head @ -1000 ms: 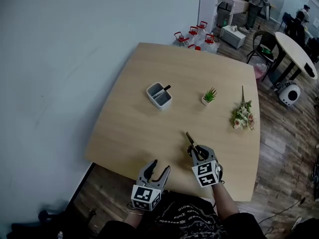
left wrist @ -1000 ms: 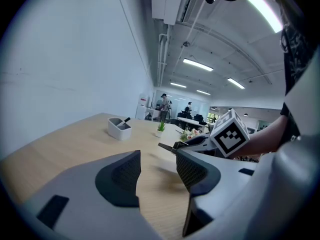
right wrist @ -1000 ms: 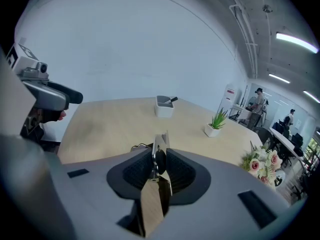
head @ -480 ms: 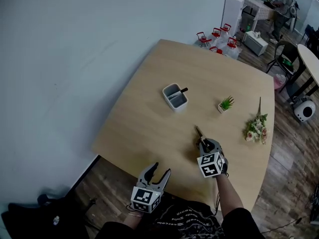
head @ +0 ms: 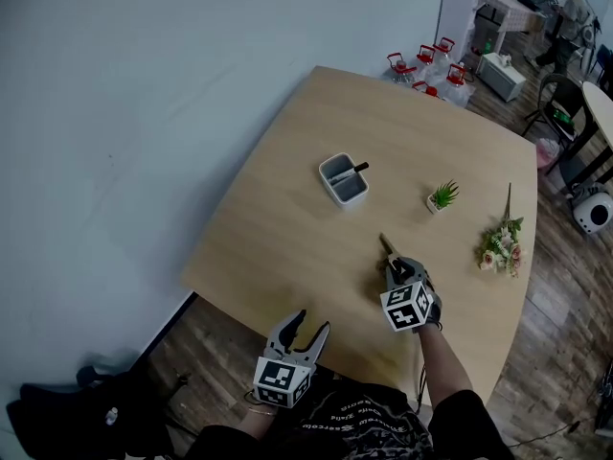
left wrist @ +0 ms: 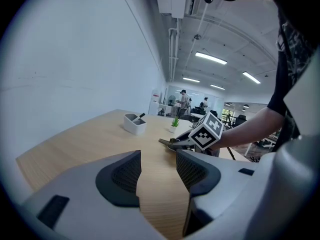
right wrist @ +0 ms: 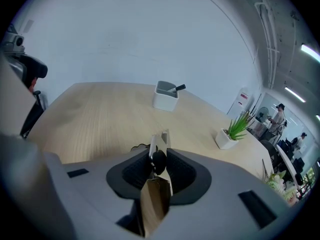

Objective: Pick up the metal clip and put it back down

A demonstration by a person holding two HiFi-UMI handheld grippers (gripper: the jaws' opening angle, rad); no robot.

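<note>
Since a second ago the right gripper (head: 395,268) has pushed a little farther in over the table (head: 287,247), and its jaws have stayed pinched on the metal clip (head: 386,249). The left gripper (head: 308,322) has hardly shifted.

The right forearm (head: 439,357) is bare and reaches out from the body across the near edge, with the gripper pointing away toward the middle of the table. The clip stands up between the pads, and its bright end pokes out past the fingertips. It sits low over the wood, but I cannot tell whether its tip touches. The left gripper is held in close to the body, just off the near edge and over the floor (head: 220,343). Its jaws are spread wide with nothing between them, aimed at the table.

The table is pale wood with rounded corners. On it are a white pen holder (head: 343,180) with one dark pen (head: 359,168), a small potted plant (head: 442,197) and a bunch of flowers (head: 501,247) near the right edge. All three are well apart from the clip. A plain light wall (head: 144,113) runs along the left, and red-capped water jugs (head: 426,70) stand past the far corner.

Bare wood lies all round the clip, widest to its left. A strip of dark plank floor separates the table from the wall.
</note>
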